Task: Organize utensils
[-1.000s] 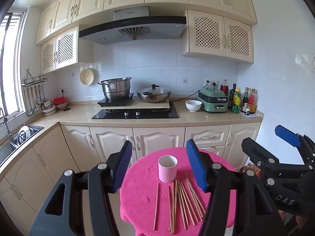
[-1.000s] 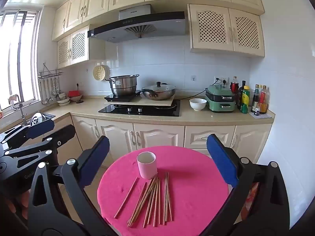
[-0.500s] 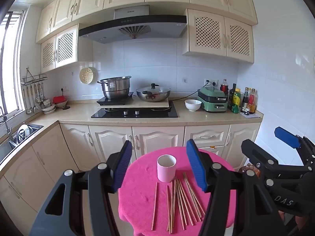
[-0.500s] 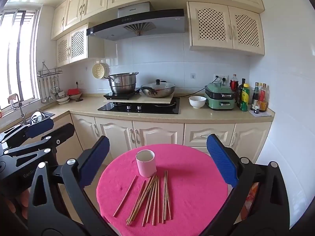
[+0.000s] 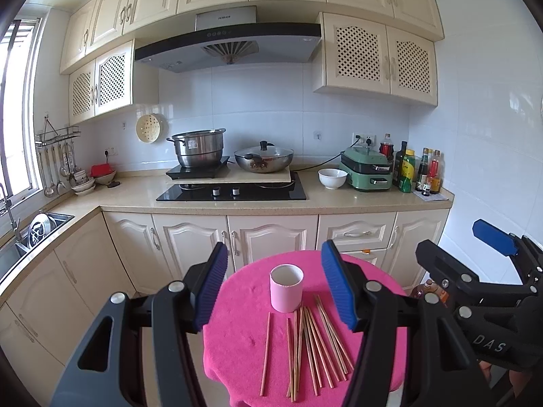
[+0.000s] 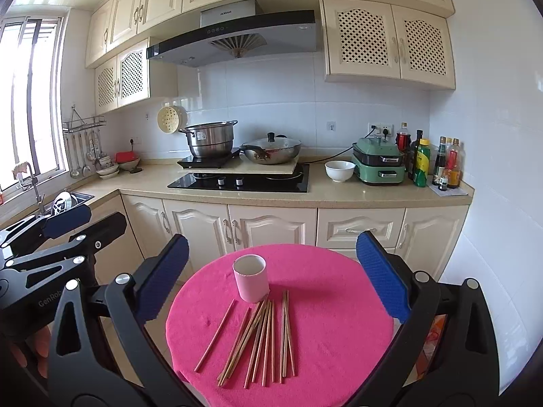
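We see a round tabletop under a pink cloth. The pink cup stands upright near its far edge, left of centre, nothing in it. The wooden chopsticks lie loose just in front of the cup, running toward the near edge; one stick lies apart to the left. Left gripper hangs above the near edge, jaws wide, holding nothing. Right gripper likewise wide and bare. Both clear of the sticks.
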### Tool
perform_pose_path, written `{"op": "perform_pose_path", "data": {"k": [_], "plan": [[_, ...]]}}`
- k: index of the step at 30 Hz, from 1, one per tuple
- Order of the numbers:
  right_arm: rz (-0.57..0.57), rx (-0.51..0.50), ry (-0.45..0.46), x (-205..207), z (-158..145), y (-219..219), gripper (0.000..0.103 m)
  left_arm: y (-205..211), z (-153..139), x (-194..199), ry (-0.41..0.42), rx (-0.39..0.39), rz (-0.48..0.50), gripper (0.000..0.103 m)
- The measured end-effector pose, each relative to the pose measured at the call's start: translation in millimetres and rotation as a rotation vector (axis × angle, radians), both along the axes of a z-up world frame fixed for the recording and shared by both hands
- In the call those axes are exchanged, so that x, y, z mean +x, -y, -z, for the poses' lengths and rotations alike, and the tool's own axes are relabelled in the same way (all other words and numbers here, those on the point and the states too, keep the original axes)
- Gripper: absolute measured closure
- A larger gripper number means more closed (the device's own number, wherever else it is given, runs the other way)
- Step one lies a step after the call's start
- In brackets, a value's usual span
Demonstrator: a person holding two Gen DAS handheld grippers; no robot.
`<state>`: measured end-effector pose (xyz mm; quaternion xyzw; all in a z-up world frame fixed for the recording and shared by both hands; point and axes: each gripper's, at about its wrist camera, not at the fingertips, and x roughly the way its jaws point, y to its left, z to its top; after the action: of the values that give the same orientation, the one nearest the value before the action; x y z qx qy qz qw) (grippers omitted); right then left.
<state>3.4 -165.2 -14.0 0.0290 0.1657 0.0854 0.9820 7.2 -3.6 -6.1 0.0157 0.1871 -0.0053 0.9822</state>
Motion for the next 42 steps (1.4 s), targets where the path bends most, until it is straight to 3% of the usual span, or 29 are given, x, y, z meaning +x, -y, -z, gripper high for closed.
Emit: {"op": "perform_pose_path", "data": {"k": [42], "plan": [[0.0, 0.007, -0.012, 4.1, -0.7, 1.8, 0.006, -1.2, -2.9, 5.6, -0.003, -0.004, 0.008, 0.046]]}}
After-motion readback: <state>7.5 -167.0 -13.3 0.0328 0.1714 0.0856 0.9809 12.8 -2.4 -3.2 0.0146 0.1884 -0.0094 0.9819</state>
